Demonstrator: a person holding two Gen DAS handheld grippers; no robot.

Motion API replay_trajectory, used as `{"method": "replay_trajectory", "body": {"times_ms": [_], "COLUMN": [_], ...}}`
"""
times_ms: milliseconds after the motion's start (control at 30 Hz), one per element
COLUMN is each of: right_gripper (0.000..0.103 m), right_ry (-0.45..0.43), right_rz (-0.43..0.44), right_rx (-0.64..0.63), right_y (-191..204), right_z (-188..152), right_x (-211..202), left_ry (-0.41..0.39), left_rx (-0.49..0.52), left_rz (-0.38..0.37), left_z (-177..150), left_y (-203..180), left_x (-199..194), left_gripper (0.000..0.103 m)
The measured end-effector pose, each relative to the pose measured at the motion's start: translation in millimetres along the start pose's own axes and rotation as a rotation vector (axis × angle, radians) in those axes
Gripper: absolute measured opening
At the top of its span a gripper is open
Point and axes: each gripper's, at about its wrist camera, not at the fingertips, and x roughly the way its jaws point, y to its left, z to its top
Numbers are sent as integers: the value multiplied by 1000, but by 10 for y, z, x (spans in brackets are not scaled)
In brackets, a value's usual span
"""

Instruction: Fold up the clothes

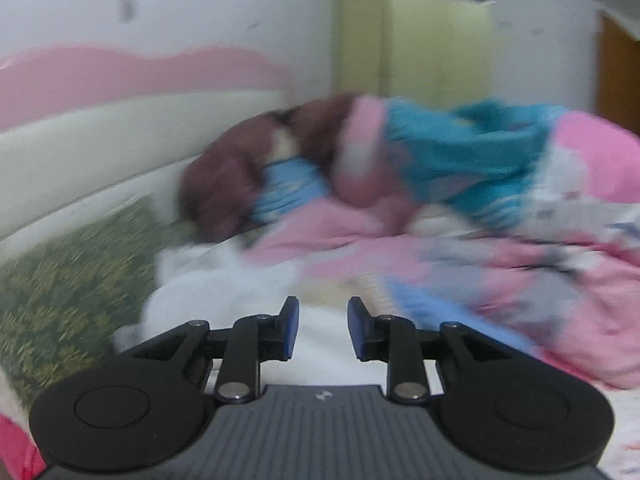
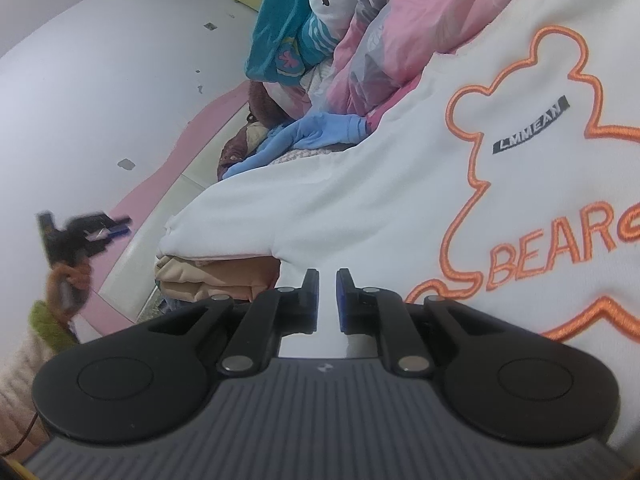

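Bed [image 1: 580, 280] blurred; left gripper [image 1: 323, 328] apart, right gripper [image 2: 327, 300] nearly together over white sweatshirt [image 2: 360, 184].

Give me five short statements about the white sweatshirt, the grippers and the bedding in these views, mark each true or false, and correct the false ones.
1. The white sweatshirt bears an orange bear outline. True.
2. The word stitched on it reads "TIGER". False: the visible letters read "BEAR".
3. The left gripper clamps a blue sleeve. False: its jaws stand apart with nothing between them.
4. The right gripper has a narrow gap between its fingers, above white fabric. True.
5. The quilt beyond the sweatshirt is green. False: it is pink.
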Motion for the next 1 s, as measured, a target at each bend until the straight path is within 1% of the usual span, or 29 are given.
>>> {"method": "replay_trajectory", "body": {"times_ms": [67,167,333,433,467,500,567,667,733,767,833,867,900,933,1000], "right_gripper": [10,12,17,20,20,20,20,21,21,20,20,21,20,20,20], "right_ry": [-2,-8,-27,-26,-25,-23,-26,-58,-56,-49,-28,-12,7,29,79], "right_rz": [9,23,37,33,31,22,-3,-84,-155,-179,-223,-253,-298,-341,-400], "right_rx": [4,11,25,34,37,34,16,-82,-137,-159,-196,-220,-252,-288,-325], "right_y": [-5,-10,-20,4,26,65,164,443,622,699,816,865,910,952,918], "right_z": [1,1,13,15,21,37,81,232,413,531,786,909,1029,1140,1335], "right_x": [-4,-13,-67,-119,-151,-196,-303,-571,-693,-719,-658,-577,-442,-290,72], "left_ry": [-31,-81,-164,-214,-215,-179,-81,106,231,291,379,411,420,413,384], "left_rx": [-2,47,129,178,191,191,171,91,33,5,-56,-80,-84,-65,-18], "left_rz": [-95,-171,-297,-373,-395,-408,-436,-474,-495,-505,-533,-544,-540,-532,-520], "left_z": [163,237,361,435,407,268,-21,-590,-1021,-1249,-1706,-1920,-2096,-2235,-2455], "left_y": [-319,-830,-1681,-2192,-2330,-2382,-2403,-2307,-2217,-2166,-2053,-2011,-1987,-1974,-1997], "left_x": [-340,-788,-1535,-1983,-2067,-1988,-1691,-984,-459,-195,250,445,615,760,881], "left_gripper": [30,35,35,44,47,47,47,46,46,46,45,44,44,44,44]}}
